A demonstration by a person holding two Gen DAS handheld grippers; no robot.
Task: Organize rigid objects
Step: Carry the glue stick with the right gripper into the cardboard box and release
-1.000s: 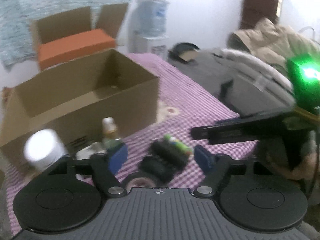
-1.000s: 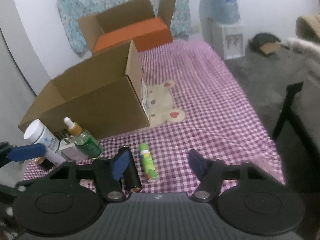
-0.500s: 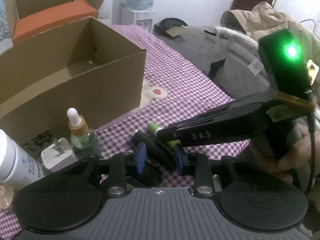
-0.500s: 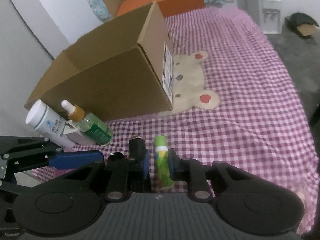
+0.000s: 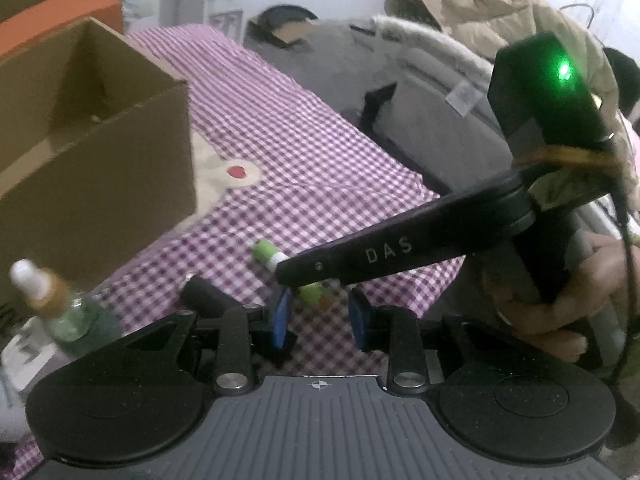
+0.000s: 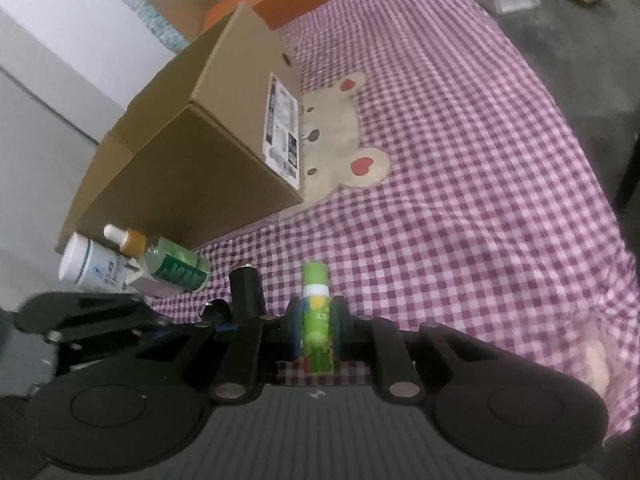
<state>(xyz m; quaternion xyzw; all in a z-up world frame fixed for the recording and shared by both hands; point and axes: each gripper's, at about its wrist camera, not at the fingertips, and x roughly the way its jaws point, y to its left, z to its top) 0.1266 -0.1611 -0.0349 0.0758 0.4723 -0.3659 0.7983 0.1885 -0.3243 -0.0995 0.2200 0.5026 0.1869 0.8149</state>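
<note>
Right gripper (image 6: 317, 328): fingers clamped tight on the green plastic tube (image 6: 315, 280), which lies on the purple checked cloth (image 6: 460, 200) near the brown cardboard box (image 6: 192, 168). Left gripper (image 5: 319, 318): fingers drawn in narrow, cloth showing between them. The black cylinder (image 5: 204, 294) runs behind one finger; cannot tell whether it is gripped.

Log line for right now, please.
right gripper shut on green tube | left gripper shut at black cylinder, hold unclear
</note>
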